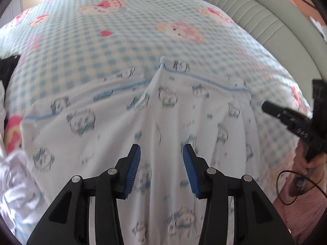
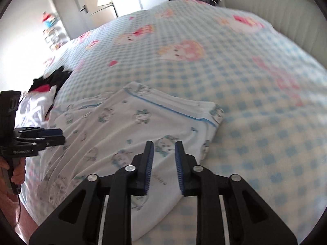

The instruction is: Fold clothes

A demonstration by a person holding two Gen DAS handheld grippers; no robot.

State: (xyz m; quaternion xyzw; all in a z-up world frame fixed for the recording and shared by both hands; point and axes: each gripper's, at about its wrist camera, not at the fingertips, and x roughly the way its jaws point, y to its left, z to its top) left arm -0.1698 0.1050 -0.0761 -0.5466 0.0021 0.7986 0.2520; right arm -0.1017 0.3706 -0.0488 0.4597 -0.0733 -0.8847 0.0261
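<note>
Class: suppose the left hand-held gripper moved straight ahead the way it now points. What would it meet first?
Most likely the white printed garment spread on the checked bedspread. The left hand-held gripper is open, with that cloth filling the gap between its blue pads. How far above the cloth it sits is unclear.

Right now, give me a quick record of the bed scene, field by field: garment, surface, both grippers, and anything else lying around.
garment: white printed garment with blue trim, spread flat, wrinkled
surface: blue checked bedspread with cartoon prints
left gripper: open, over the garment's middle, holding nothing
right gripper: open, over the garment's right edge, holding nothing
other clothes: white pile and black item at the left
</note>
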